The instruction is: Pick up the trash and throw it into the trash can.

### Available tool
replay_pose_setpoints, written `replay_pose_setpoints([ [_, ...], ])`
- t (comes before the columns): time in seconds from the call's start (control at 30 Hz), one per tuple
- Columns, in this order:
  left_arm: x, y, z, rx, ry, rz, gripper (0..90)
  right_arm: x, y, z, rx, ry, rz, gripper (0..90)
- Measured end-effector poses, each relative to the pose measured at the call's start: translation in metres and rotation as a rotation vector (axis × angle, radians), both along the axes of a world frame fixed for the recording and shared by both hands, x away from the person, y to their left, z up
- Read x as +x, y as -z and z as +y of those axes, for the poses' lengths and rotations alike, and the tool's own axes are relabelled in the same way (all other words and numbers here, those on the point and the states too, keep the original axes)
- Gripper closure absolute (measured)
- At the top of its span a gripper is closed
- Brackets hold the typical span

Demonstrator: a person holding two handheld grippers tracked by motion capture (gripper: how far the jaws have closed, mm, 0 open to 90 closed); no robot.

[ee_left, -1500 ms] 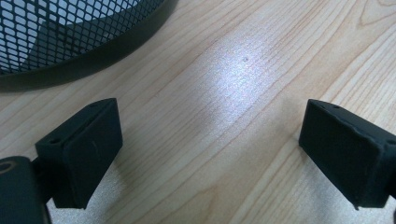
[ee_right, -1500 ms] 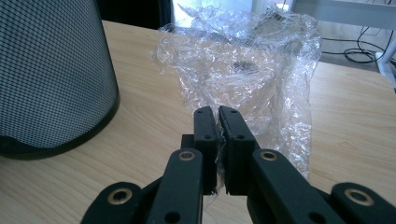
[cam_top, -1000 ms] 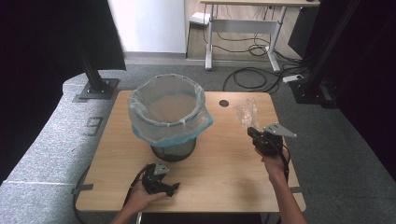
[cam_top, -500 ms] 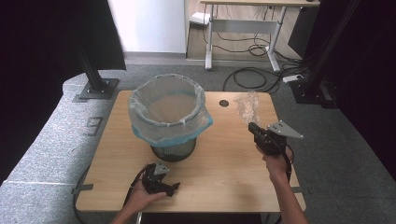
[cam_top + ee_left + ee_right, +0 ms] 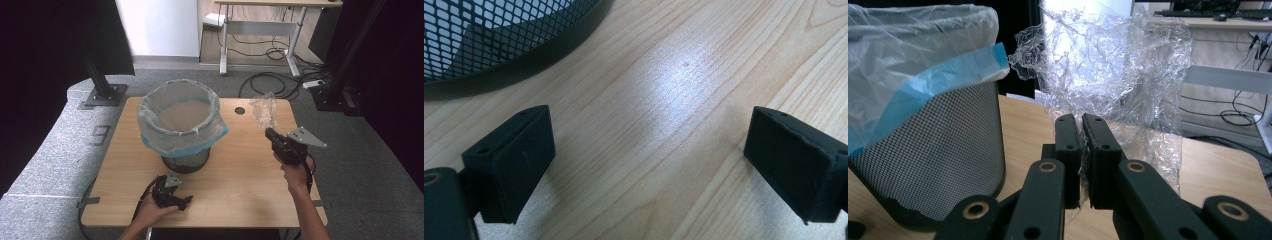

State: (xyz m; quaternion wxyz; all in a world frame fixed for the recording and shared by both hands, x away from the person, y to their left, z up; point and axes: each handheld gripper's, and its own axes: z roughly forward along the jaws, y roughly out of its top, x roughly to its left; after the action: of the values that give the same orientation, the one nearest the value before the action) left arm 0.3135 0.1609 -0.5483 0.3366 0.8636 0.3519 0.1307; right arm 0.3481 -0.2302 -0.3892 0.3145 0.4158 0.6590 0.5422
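Above the table's right side, the right hand-held gripper holds crumpled clear plastic wrap pinched, pointing forward

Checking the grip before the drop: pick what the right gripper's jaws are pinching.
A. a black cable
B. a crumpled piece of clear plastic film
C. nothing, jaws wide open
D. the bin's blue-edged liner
B: the right gripper has its jaws shut on the clear plastic film, beside the mesh bin.

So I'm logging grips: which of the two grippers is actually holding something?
The right gripper: its jaws are shut on the crumpled clear plastic wrap. The left gripper rests open over bare table.
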Motion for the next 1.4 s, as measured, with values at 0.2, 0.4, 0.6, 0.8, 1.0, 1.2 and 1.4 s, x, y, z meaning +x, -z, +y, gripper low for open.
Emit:
replay_pose_setpoints([
  [0.2, 0.001, 0.0, 0.0, 0.0, 0.001, 0.0, 5.7, 0.002, -0.012, 0.008, 0.023, -0.033, -0.023, 85.3],
  [0.4, 0.001, 0.0, 0.0, 0.0, 0.0, 0.0, 5.7, 0.004, -0.022, 0.022, 0.008, -0.065, -0.034, 85.3],
  [0.6, 0.0, 0.0, 0.0, 0.0, 0.001, 0.0, 5.7, 0.006, -0.036, 0.031, -0.004, -0.08, -0.05, 85.2],
  [0.8, 0.0, 0.0, 0.0, -0.002, 0.0, 0.002, 5.7, 0.009, -0.044, 0.043, -0.019, -0.092, -0.062, 85.2],
  [1.0, 0.001, 0.0, 0.0, 0.004, 0.002, 0.002, 5.7, 0.011, -0.055, 0.057, -0.036, -0.117, -0.078, 85.2],
  [1.2, 0.001, 0.0, 0.0, 0.005, 0.002, 0.001, 5.7, 0.014, -0.065, 0.072, -0.054, -0.135, -0.087, 85.2],
  [1.4, 0.001, 0.0, 0.0, 0.005, 0.002, 0.001, 5.7, 0.017, -0.073, 0.089, -0.077, -0.161, -0.093, 85.3],
])
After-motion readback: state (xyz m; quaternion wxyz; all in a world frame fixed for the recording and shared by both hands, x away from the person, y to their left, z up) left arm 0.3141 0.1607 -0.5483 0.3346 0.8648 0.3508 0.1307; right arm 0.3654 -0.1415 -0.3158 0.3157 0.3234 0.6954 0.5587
